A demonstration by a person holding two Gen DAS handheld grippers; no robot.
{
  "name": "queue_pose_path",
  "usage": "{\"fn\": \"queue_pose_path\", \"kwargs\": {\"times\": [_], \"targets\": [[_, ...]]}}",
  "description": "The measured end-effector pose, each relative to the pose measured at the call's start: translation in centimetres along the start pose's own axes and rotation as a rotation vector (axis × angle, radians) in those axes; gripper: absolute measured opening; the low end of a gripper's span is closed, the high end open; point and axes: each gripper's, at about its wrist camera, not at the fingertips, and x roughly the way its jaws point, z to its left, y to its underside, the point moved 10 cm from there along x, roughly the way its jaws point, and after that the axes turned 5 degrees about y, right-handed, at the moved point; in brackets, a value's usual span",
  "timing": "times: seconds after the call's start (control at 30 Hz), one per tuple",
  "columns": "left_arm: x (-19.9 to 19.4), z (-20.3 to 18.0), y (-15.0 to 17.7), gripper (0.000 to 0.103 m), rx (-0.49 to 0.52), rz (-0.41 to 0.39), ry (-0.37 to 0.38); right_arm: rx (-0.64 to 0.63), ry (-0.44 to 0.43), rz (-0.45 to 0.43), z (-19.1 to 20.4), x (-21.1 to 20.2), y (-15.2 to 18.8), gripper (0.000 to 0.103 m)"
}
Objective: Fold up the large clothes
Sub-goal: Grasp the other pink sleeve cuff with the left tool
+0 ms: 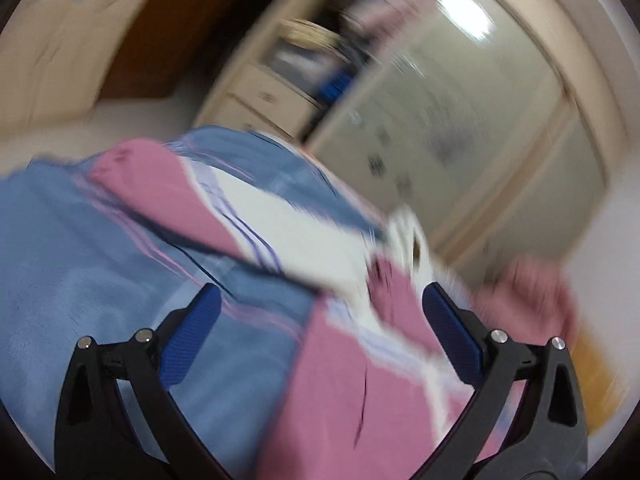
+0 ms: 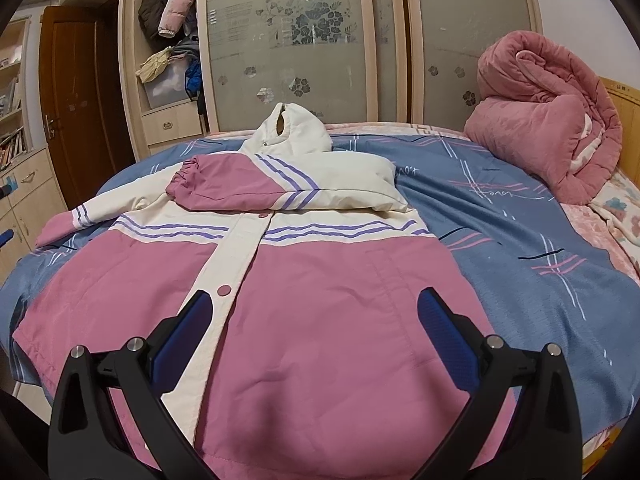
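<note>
1. The jacket [image 2: 304, 288], pink and cream with purple stripes, lies front-up on the bed [image 2: 520, 240], which is covered by a blue sheet with pink and white line patterns.
2. Its hood [image 2: 294, 130] points toward the wardrobe [image 2: 288, 40], and the hem is nearest the right wrist camera.
3. One sleeve [image 2: 248, 186] is folded across the chest, its gathered pink cuff lying near the jacket's snap placket [image 2: 240, 256].
4. The other sleeve [image 2: 84, 218] stretches out flat over the sheet to the left in the right wrist view.
5. The right tool [image 2: 314, 314] hangs above the lower front of the jacket with its blue-padded fingers spread wide, gripping nothing.
6. The left tool [image 1: 320, 304] is likewise spread apart, with pink and cream cloth of the jacket [image 1: 360, 380] visible between and beyond its fingers; no cloth is pinched between the pads as far as the view shows.
7. The left wrist view is heavily blurred and tilted, so whether the tool touches the fabric cannot be told.
8. A rolled pink quilt [image 2: 548, 120] sits on the bed at the far right, well apart from the jacket.
9. Behind the bed, the wardrobe has frosted sliding doors with flower patterns, and an open section at its left holds hanging clothes [image 2: 172, 4].
10. A brown door [image 2: 76, 92] stands further left.
</note>
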Motion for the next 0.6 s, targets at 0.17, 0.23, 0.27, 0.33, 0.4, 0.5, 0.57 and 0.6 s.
{"fn": "queue_pose_path", "kwargs": {"times": [0.17,0.23,0.27,0.33,0.4,0.5,0.57,0.6], "targets": [[1.1,7.5,-4.9,0.1,-0.256,-0.073,0.052,0.004,-0.024,0.02,0.5,0.2,0.3,0.102],[2.0,9.2,-6.0,0.1,-0.279,-0.079,0.067,0.002,-0.03,0.017,0.8,0.1,0.2,0.102],[2.8,10.5,-6.4,0.1,-0.29,-0.073,0.056,-0.001,-0.034,0.017,0.9,0.0,0.2,0.102],[4.1,12.8,-6.7,0.098,-0.328,-0.068,0.044,-0.006,-0.038,0.019,1.1,0.0,0.3,0.102],[5.4,15.2,-6.2,0.093,-0.422,-0.048,0.067,-0.011,-0.039,0.025,1.2,0.2,0.4,0.102],[6.6,16.4,-5.9,0.087,-0.466,-0.032,0.089,-0.009,-0.038,0.033,1.1,0.4,0.5,0.102],[7.6,15.8,-6.1,0.087,-0.446,-0.015,0.1,-0.007,-0.037,0.035,1.1,0.5,0.5,0.102],[8.1,15.6,-6.1,0.087,-0.443,-0.003,0.114,-0.008,-0.036,0.035,1.2,0.6,0.6,0.102]]}}
